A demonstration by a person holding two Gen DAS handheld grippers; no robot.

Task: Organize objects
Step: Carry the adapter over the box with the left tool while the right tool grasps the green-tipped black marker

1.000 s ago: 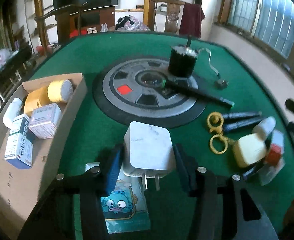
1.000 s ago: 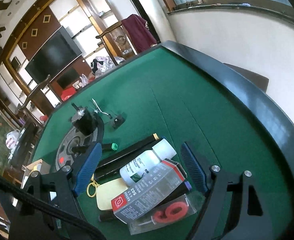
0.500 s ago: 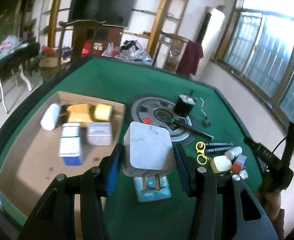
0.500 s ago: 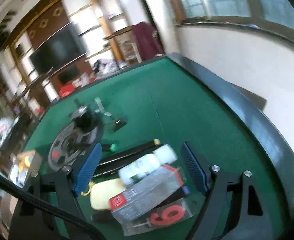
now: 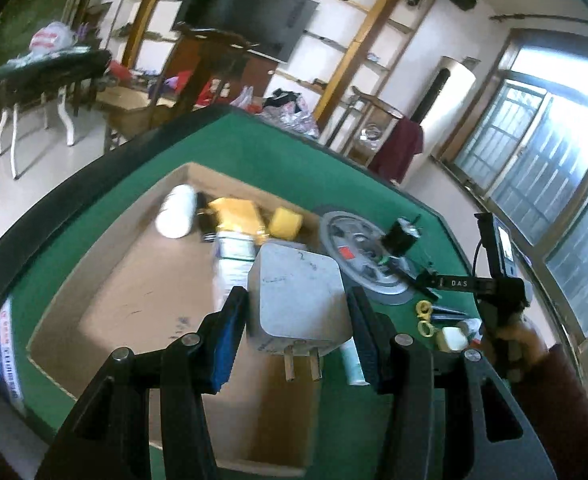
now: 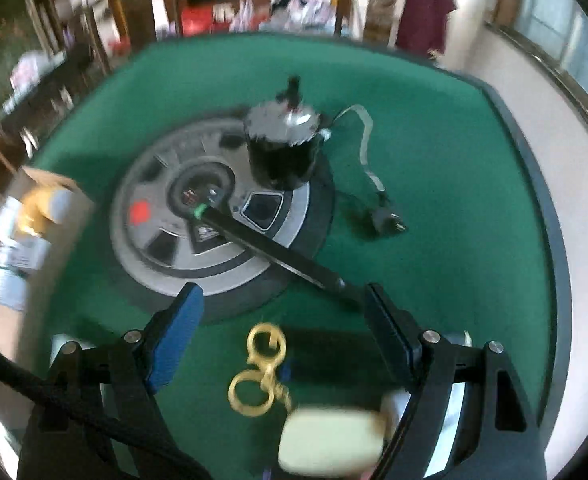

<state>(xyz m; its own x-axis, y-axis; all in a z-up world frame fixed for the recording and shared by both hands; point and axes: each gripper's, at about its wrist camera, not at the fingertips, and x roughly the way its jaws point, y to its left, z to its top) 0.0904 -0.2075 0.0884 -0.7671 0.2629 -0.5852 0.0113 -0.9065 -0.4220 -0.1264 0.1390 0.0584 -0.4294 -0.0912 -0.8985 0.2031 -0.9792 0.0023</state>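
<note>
In the left wrist view, the left hand-held gripper squeezed the white plug at the middle of the frame, above the cardboard box, likely to drop it in. In the right wrist view, the right hand-held gripper was wide and held nothing, above the gold clip at lower middle, maybe next.
</note>
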